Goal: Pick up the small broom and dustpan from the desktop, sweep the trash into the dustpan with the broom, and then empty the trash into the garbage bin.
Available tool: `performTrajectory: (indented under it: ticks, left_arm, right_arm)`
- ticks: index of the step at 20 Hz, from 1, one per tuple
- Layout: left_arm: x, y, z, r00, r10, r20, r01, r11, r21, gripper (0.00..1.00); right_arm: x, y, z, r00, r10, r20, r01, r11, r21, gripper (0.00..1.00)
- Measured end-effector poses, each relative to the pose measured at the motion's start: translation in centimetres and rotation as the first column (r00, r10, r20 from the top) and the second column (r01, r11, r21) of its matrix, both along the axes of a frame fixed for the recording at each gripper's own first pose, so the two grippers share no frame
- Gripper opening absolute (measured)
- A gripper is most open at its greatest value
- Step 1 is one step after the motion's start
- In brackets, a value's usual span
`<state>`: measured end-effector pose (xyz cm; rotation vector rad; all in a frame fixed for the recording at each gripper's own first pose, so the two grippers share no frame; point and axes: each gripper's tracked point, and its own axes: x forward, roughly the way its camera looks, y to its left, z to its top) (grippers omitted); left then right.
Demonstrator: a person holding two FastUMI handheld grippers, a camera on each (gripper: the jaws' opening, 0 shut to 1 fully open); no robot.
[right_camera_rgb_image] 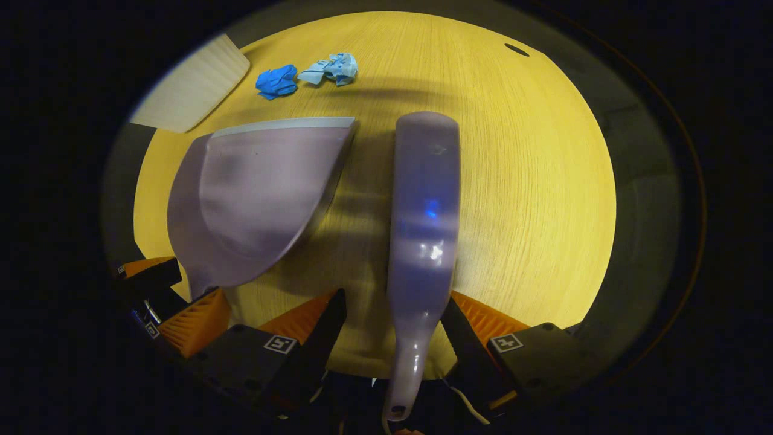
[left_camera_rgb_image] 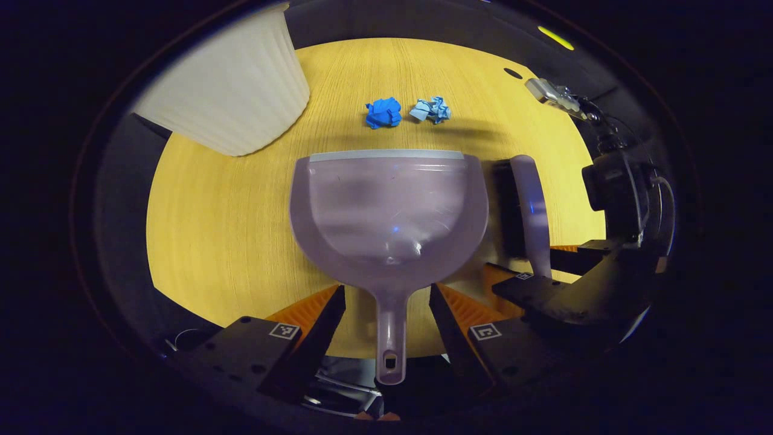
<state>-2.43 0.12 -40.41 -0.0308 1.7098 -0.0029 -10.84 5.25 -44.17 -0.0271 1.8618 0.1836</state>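
Dustpan [left_camera_rgb_image: 389,208] and broom [right_camera_rgb_image: 423,199] lie side by side on the yellow wooden desktop [left_camera_rgb_image: 211,229], the broom just to the dustpan's right, both with their handles toward us. In the left gripper view we see the pan's pale lip facing two crumpled paper scraps farther along the desk: a dark blue wad [left_camera_rgb_image: 383,113] and, just beside it, a light blue wad [left_camera_rgb_image: 430,109], both a little way clear of the lip. Our left gripper [left_camera_rgb_image: 386,314] is spread wide, its fingers to either side of the dustpan's handle and apart from it, so nothing is gripped. In the right gripper view our right gripper [right_camera_rgb_image: 392,326] is likewise spread. Its left finger stands clear of the broom's handle. Its right finger is very close to the handle, and we cannot tell whether it touches. The broom's bristles show as a dark strip along its left edge in the left gripper view. A white ribbed garbage bin [left_camera_rgb_image: 229,84] stands at the far left of the desk, well apart from the scraps.
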Motion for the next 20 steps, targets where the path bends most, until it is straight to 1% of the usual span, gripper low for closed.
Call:
performTrajectory:
  ticks: [1, 4, 7, 8, 9, 11, 13, 14, 15, 17, 18, 19, 20]
  left_arm:
    - [-0.5, 0.0, -0.1, 1.000, 0.008, -0.023, -0.008, 1.000, -0.003, 0.84]
    - [-1.3, 0.0, -1.7, 0.994, 0.056, -0.089, -0.058, 0.998, -0.016, 0.84]
    - [-0.4, 0.4, -3.6, 0.991, 0.090, -0.100, -0.090, 0.996, 0.000, 0.85]
    - [-0.1, 0.3, -4.1, 0.990, 0.092, -0.105, -0.093, 0.996, -0.003, 0.87]
    - [0.2, 0.4, -4.5, 0.991, 0.087, -0.100, -0.087, 0.996, 0.006, 0.85]
    - [0.7, 0.7, -5.4, 0.994, 0.061, -0.093, -0.058, 0.998, 0.026, 0.85]
    - [1.0, 0.5, -5.6, 0.994, 0.047, -0.100, -0.046, 0.999, 0.015, 0.84]
    - [1.4, 0.2, -5.9, 0.995, 0.036, -0.097, -0.036, 0.999, 0.010, 0.71]
    - [1.4, 0.1, -5.7, 0.995, 0.022, -0.097, -0.022, 1.000, 0.006, 0.66]
    - [1.6, -0.1, -6.0, 0.995, 0.022, -0.097, -0.021, 1.000, 0.005, 0.48]
    - [1.6, -0.2, -5.8, 0.995, 0.025, -0.101, -0.025, 1.000, 0.006, 0.33]
    - [1.6, -0.2, -6.0, 0.995, 0.027, -0.098, -0.027, 1.000, 0.007, 0.33]
    - [1.5, -0.3, -5.9, 0.995, 0.018, -0.094, -0.018, 1.000, 0.002, 0.31]
  right_arm:
    - [-0.1, 0.0, 0.0, 1.000, 0.006, -0.009, -0.006, 1.000, 0.003, 0.99]
    - [-0.1, -0.1, -0.2, 1.000, 0.010, -0.012, -0.010, 1.000, -0.004, 1.00]
    - [-0.1, -0.4, -0.8, 0.999, 0.025, -0.031, -0.025, 1.000, -0.013, 1.00]
    - [0.0, -0.2, -1.1, 0.999, 0.012, -0.036, -0.012, 1.000, -0.016, 1.00]
    - [0.2, -0.1, -1.2, 0.999, 0.009, -0.047, -0.010, 1.000, -0.014, 0.99]
    - [0.3, -0.2, -1.1, 0.998, 0.014, -0.066, -0.015, 1.000, -0.010, 0.99]
    - [0.4, -0.4, -1.1, 0.997, 0.010, -0.073, -0.011, 1.000, -0.013, 0.98]
    - [0.5, -0.6, -1.1, 0.998, 0.008, -0.070, -0.008, 1.000, -0.012, 0.89]
    - [0.7, -0.7, -1.0, 0.998, 0.002, -0.069, -0.003, 1.000, -0.015, 0.79]
    - [0.5, -1.0, -1.0, 0.997, -0.005, -0.073, 0.004, 1.000, -0.014, 0.42]
    - [0.5, -1.0, -1.1, 0.997, 0.000, -0.081, -0.001, 1.000, -0.014, 0.37]
    - [0.2, -0.9, -1.2, 0.996, 0.005, -0.094, -0.005, 1.000, -0.007, 0.42]
    - [0.2, -0.8, -0.9, 0.995, 0.012, -0.103, -0.011, 1.000, 0.012, 0.29]
